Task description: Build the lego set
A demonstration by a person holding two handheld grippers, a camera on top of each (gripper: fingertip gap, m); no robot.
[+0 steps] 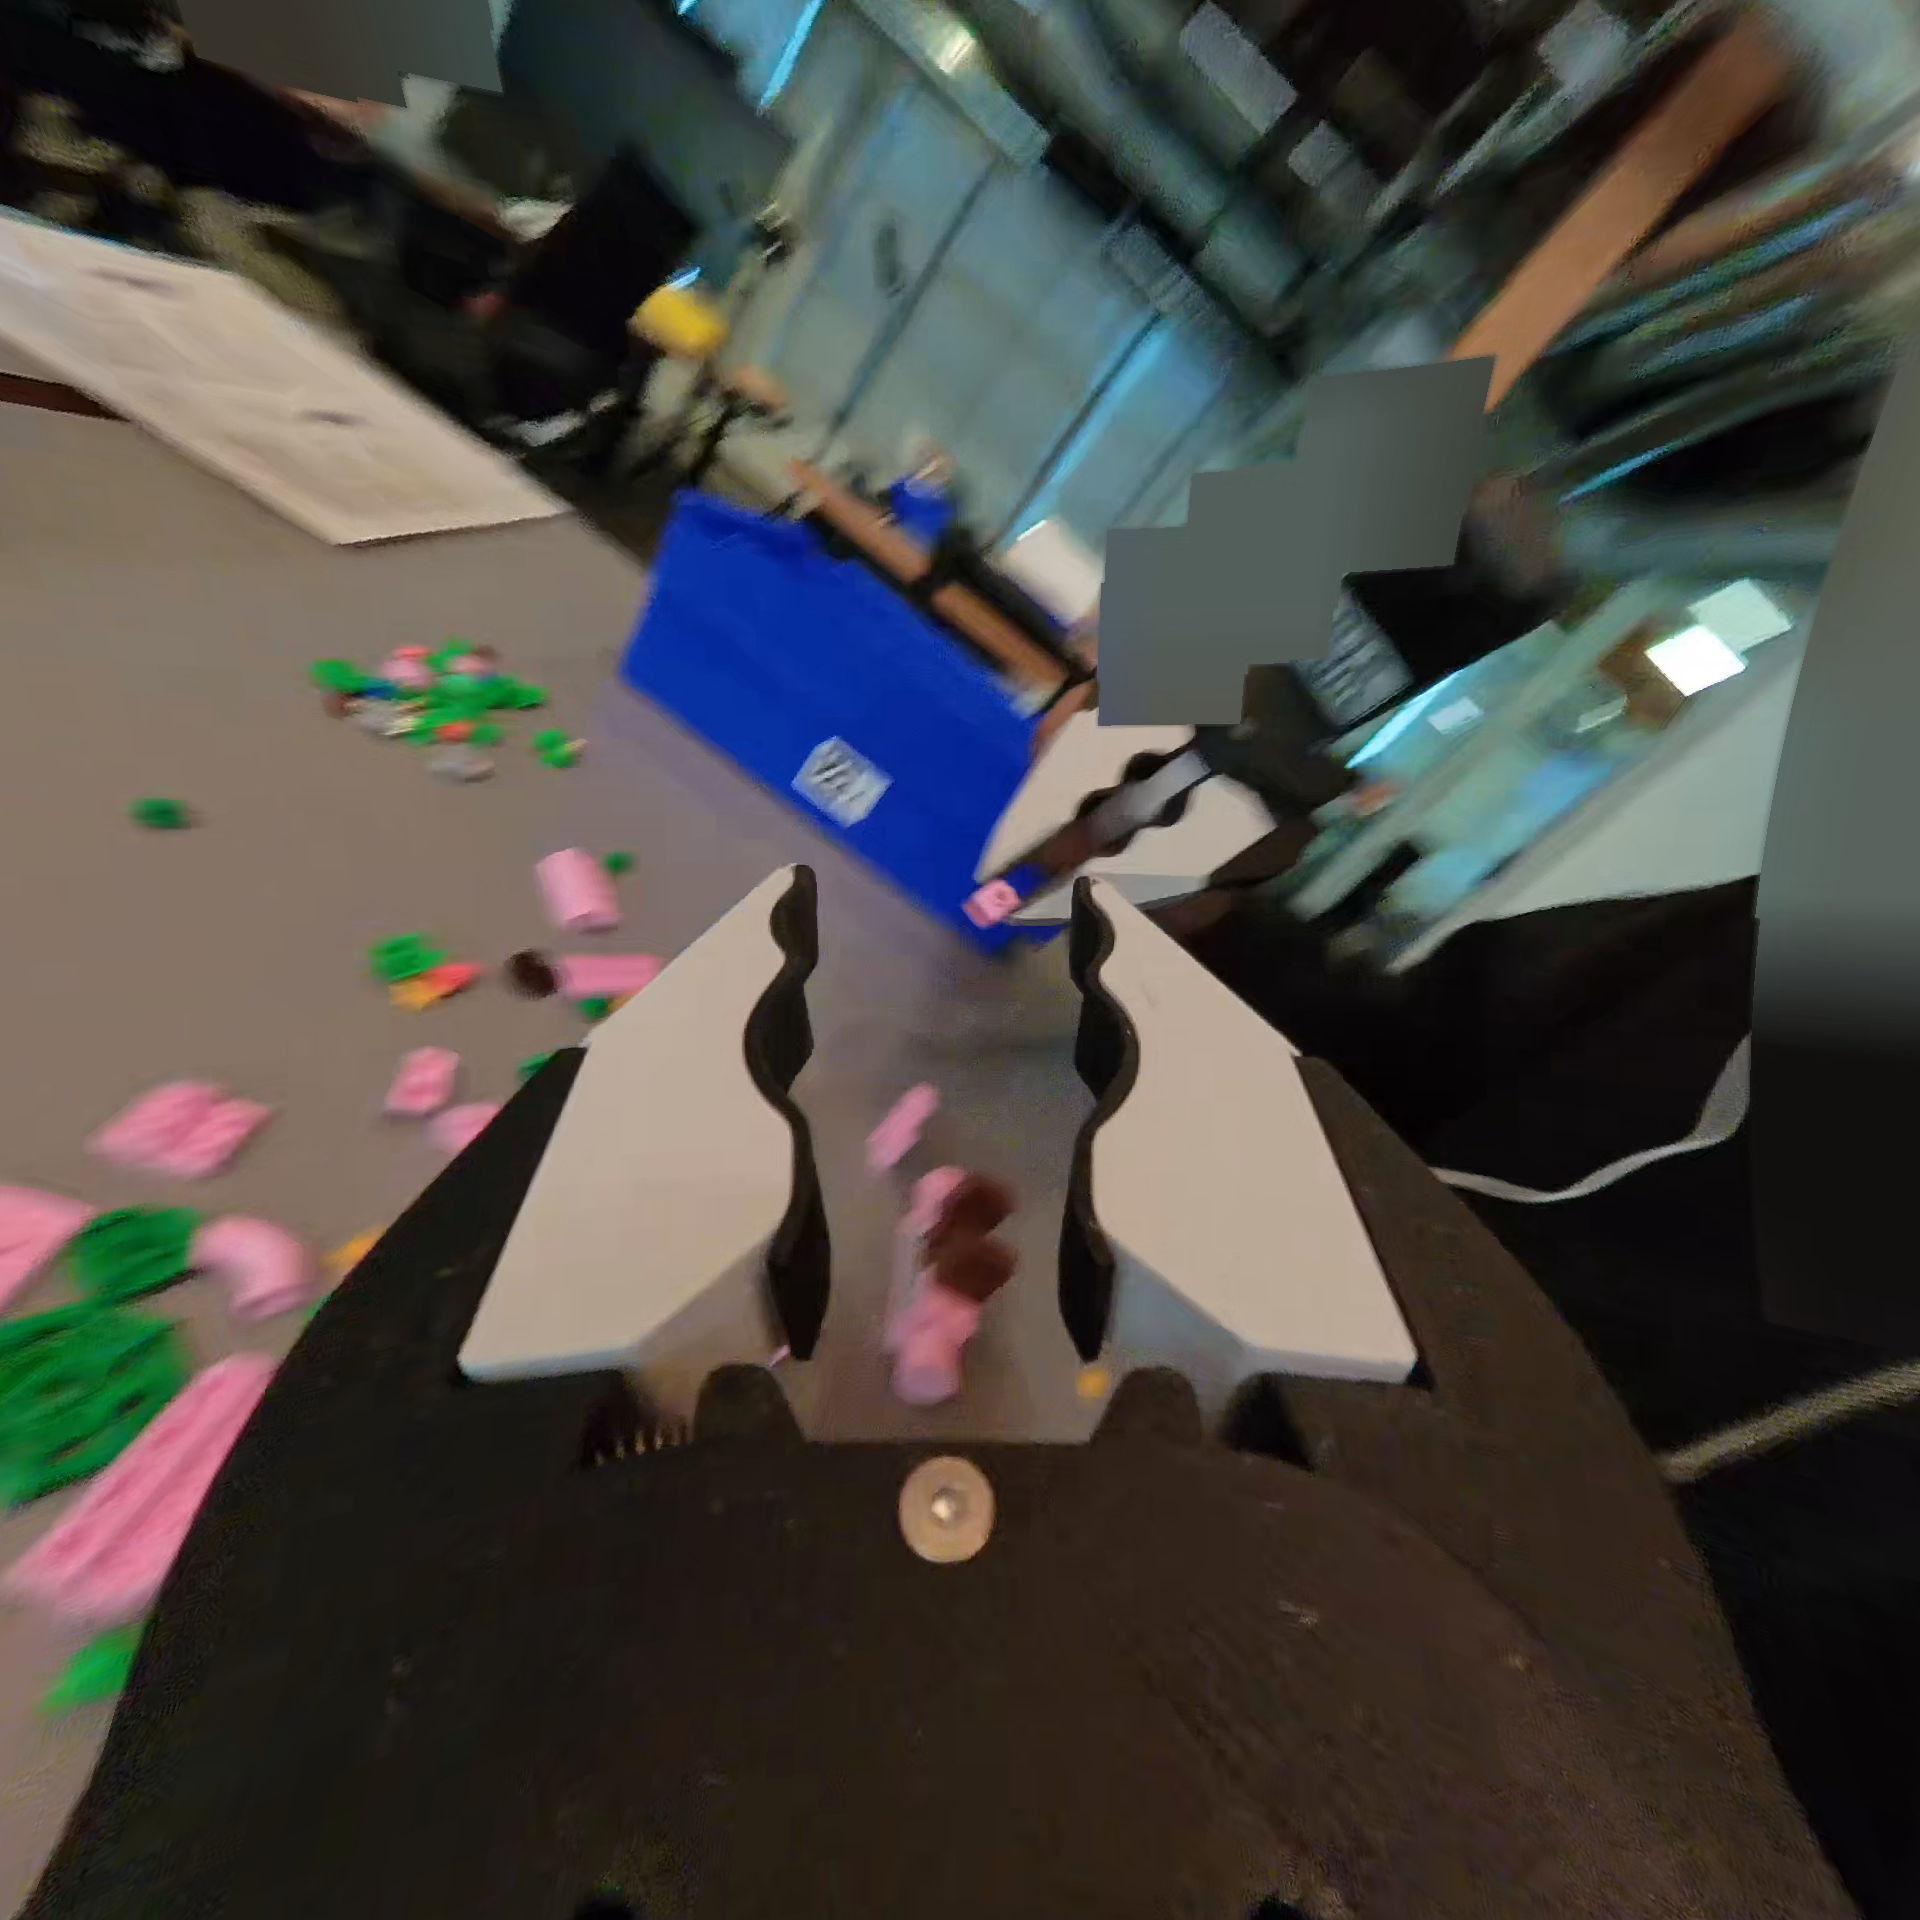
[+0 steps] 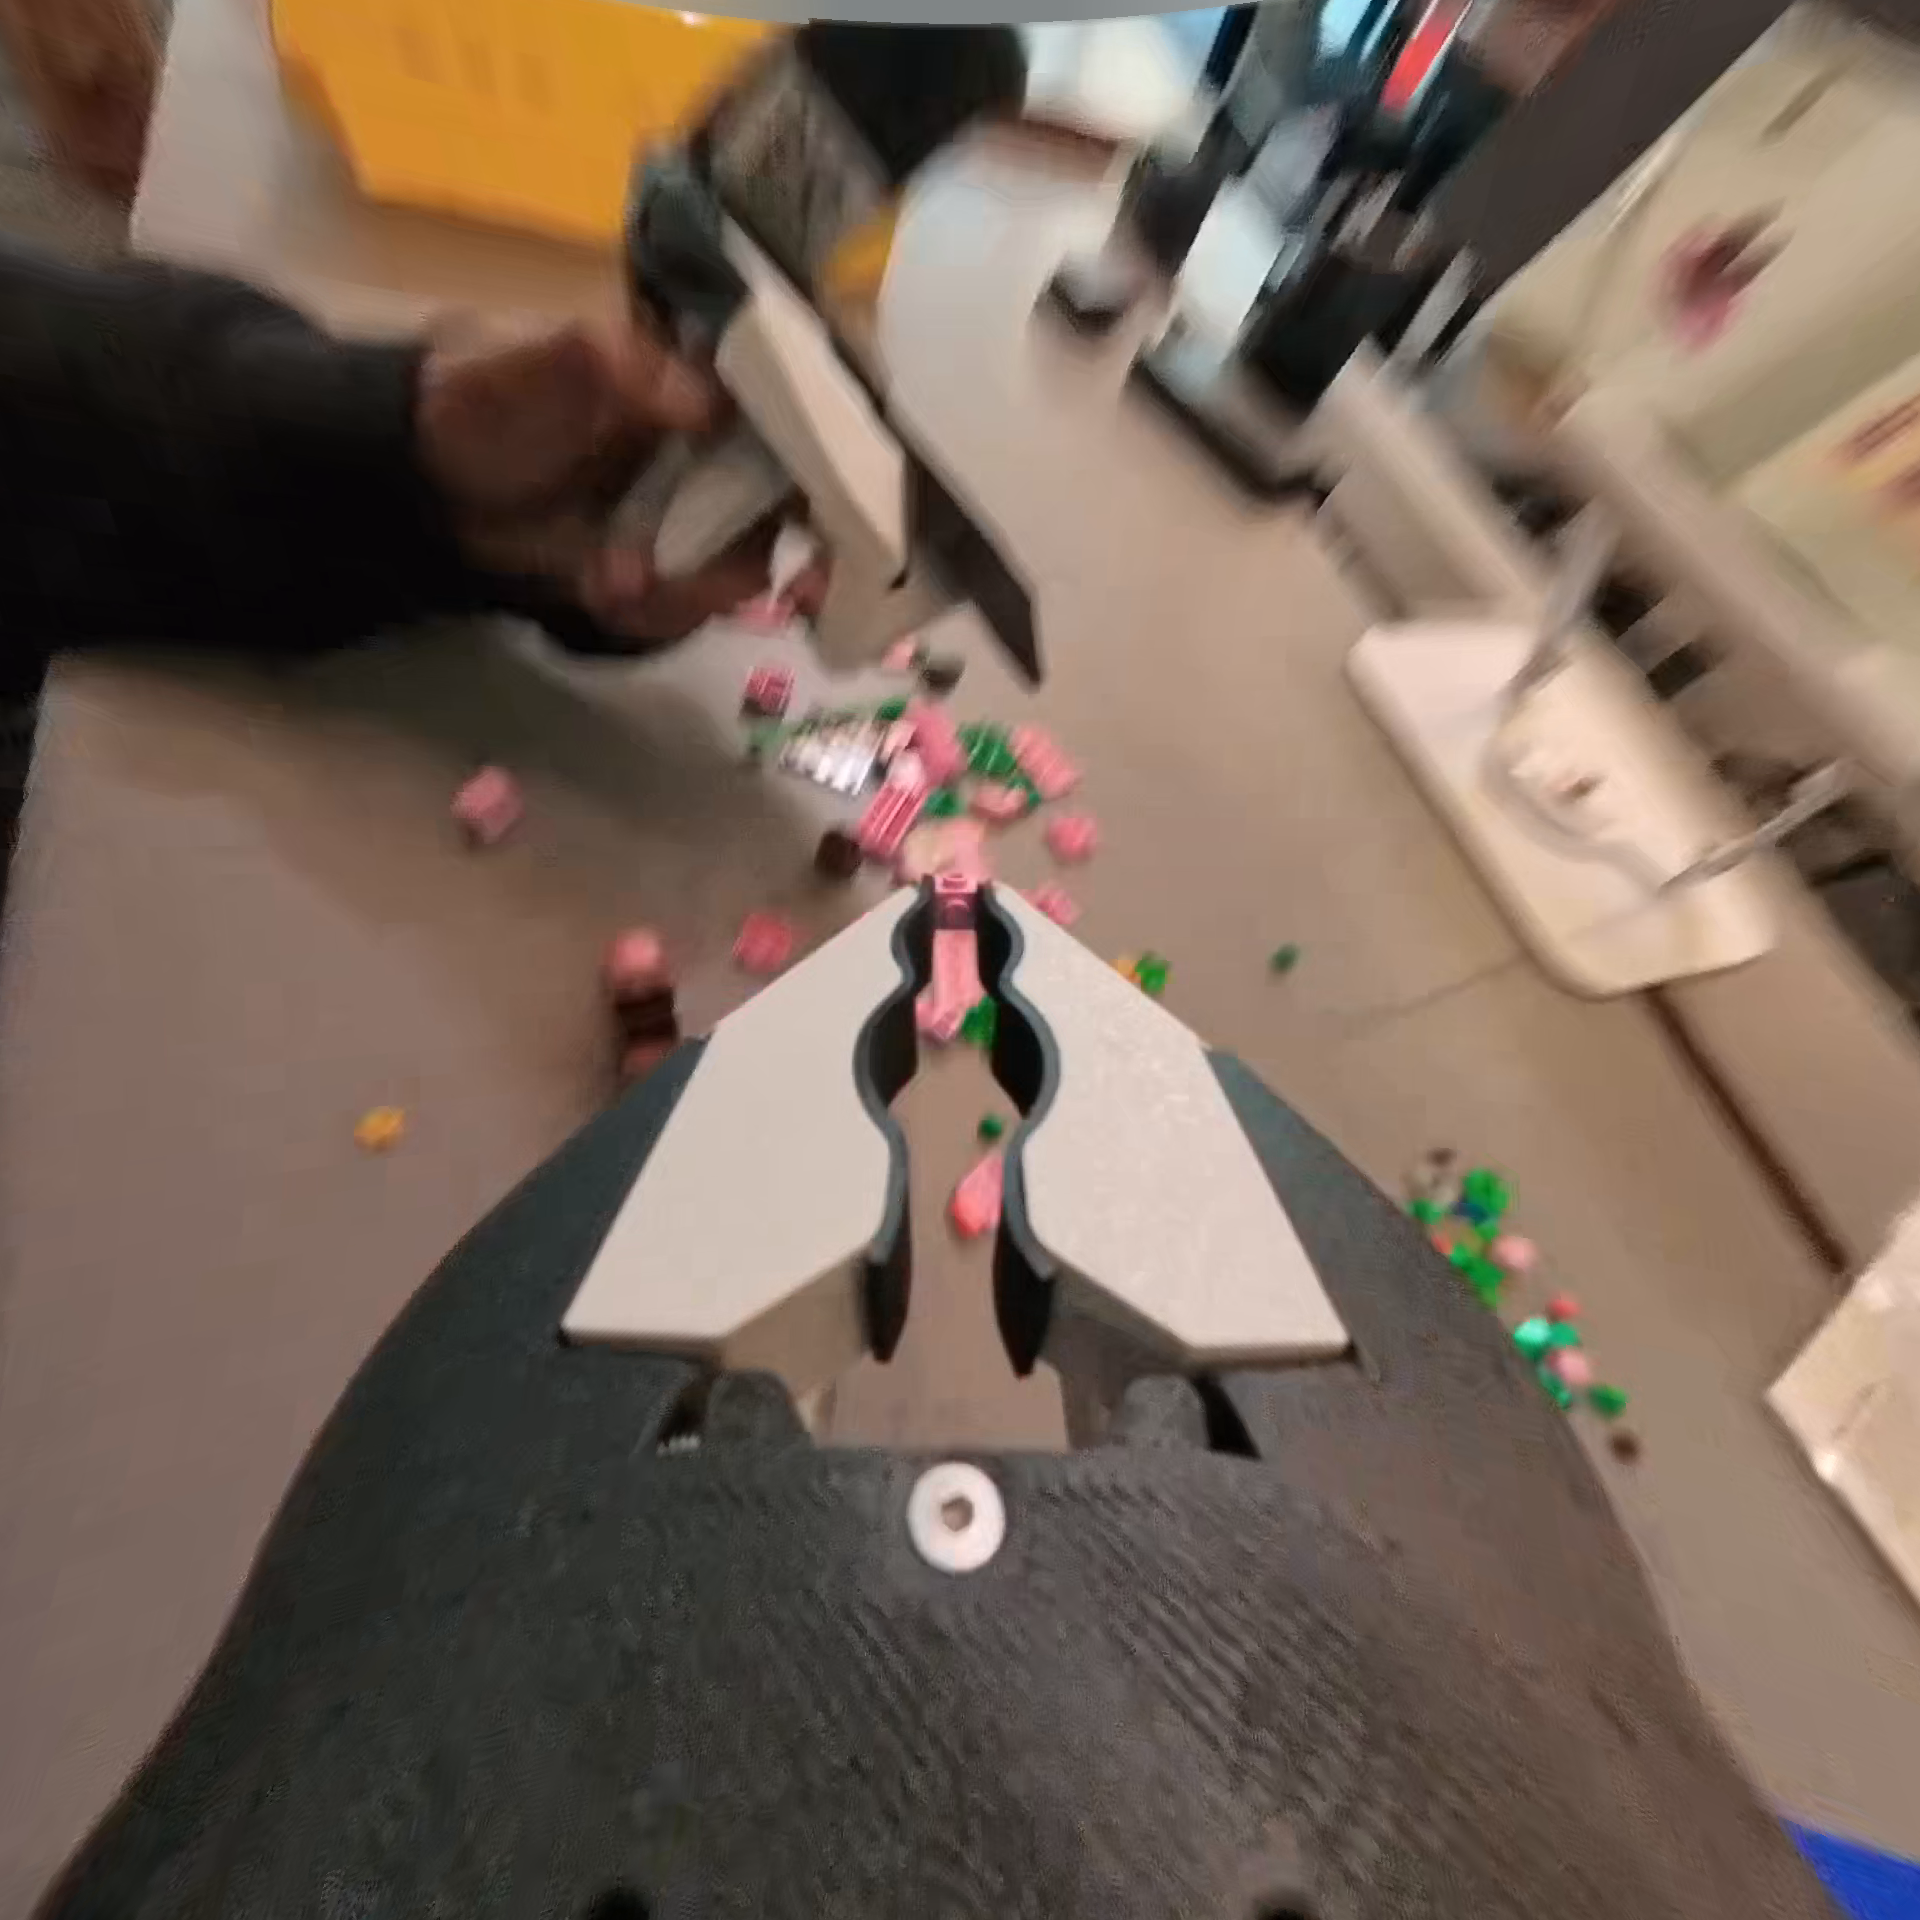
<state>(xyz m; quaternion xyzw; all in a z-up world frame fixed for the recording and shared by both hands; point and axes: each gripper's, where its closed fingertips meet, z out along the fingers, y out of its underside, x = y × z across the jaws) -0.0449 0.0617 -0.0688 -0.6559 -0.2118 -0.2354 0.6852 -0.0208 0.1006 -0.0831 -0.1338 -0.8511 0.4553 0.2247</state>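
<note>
On the grey table (image 1: pixel 156 582), from left to right: loose pink and green bricks (image 1: pixel 177 1132) were scattered unassembled. The left gripper (image 1: pixel 943 904) was held released, jaws apart, nothing between them, above a pink-and-brown piece (image 1: pixel 951 1278). The right gripper (image 2: pixel 958 891) was clenched on a small pink brick (image 2: pixel 951 951) at its tips. Step judged: parts being gathered. Next, the held brick would need aligning over its mate before being pressed.
</note>
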